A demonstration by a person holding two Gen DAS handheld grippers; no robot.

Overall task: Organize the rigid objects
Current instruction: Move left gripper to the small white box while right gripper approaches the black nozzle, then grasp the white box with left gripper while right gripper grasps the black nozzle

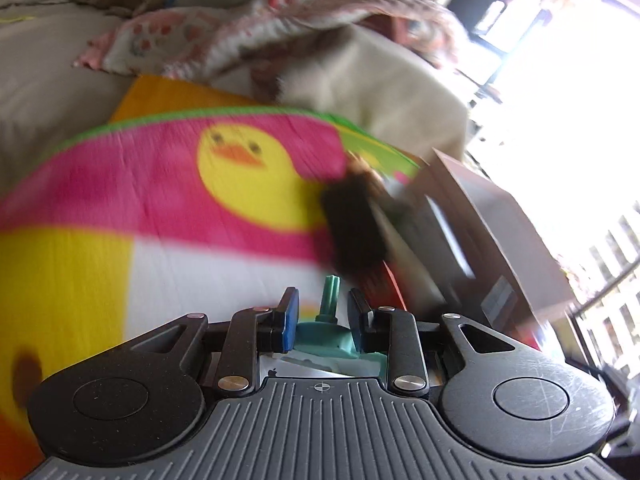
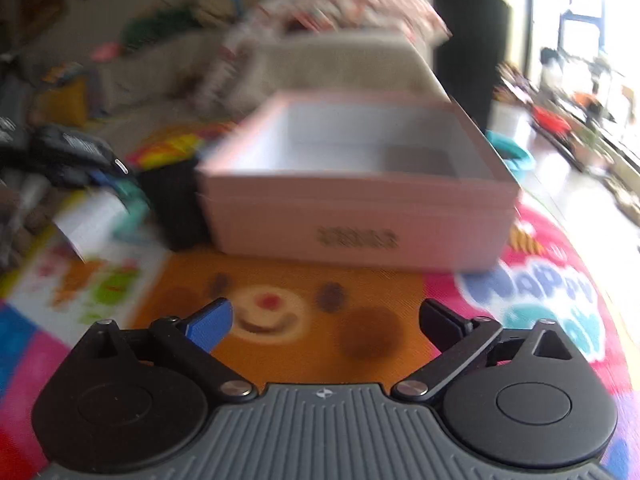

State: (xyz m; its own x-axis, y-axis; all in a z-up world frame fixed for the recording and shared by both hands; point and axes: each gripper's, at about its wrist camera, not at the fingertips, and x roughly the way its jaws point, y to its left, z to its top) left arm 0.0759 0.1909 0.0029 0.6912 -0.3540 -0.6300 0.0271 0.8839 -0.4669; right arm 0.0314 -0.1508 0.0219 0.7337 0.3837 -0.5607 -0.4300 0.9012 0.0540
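Note:
My left gripper [image 1: 323,312] is shut on a teal plastic piece [image 1: 326,330] with a short ribbed stem; a white packet [image 1: 316,368] hangs under it. Just ahead lies a black brush [image 1: 356,224], blurred, beside the open pink box [image 1: 492,216]. In the right wrist view the pink box [image 2: 352,208] stands on the mat, with a small dark item in its far right corner. My right gripper [image 2: 325,322] is open above the orange bear face on the mat, short of the box. At the left, the left gripper [image 2: 120,184] carries the teal piece [image 2: 134,204] and white packet [image 2: 90,220].
A colourful play mat [image 1: 120,200] covers the floor. A beige sofa [image 2: 340,64] with a patterned cloth [image 2: 352,4] stands behind the box. A black object [image 2: 172,204] sits at the box's left side. A teal bowl [image 2: 516,156] lies at the right.

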